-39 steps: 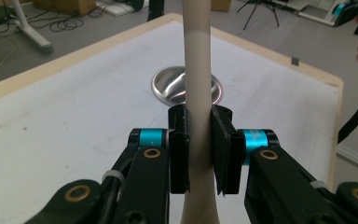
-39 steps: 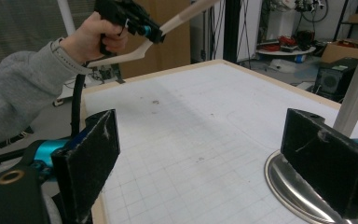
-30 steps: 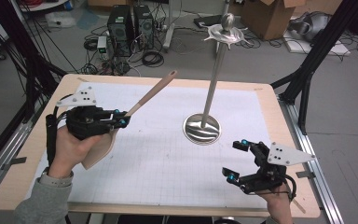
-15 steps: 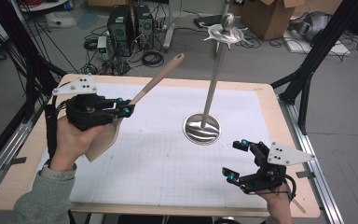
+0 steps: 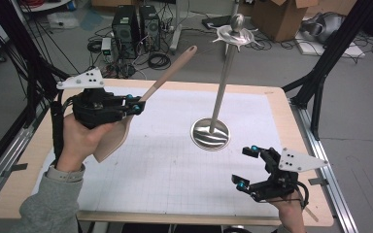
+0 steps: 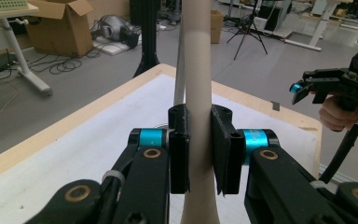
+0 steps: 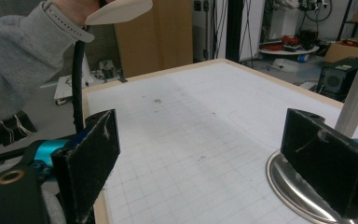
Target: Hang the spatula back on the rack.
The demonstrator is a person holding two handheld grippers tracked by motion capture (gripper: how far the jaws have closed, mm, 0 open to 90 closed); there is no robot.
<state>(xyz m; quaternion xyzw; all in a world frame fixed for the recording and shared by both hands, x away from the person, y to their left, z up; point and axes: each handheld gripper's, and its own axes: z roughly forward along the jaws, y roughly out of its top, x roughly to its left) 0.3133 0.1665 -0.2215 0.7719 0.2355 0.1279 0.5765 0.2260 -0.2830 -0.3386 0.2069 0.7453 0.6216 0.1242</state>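
A pale wooden spatula (image 5: pixel 167 73) is held up off the table, its handle pointing up toward the back and its flat blade (image 5: pixel 110 141) hanging below the hand. My left gripper (image 5: pixel 137 104) is shut on the spatula handle (image 6: pixel 198 107), with both pads pressed against it. A metal stand (image 5: pixel 222 82) with a round base (image 5: pixel 211 134) and a hooked top rises from the middle of the table. My right gripper (image 5: pixel 250 167) rests low at the front right, open, with nothing between its fingers (image 7: pixel 93 154). The stand's base (image 7: pixel 289 186) lies just past its right finger.
A white gridded mat (image 5: pixel 175 160) covers the wooden table (image 5: pixel 281 104). Black frame posts (image 5: pixel 320 73) stand at the table's left and right sides. Boxes, cables and computer cases lie on the floor behind.
My left gripper has lifted the spatula higher and carried it slightly toward the back; its handle now points more steeply up. The right gripper has stayed put.
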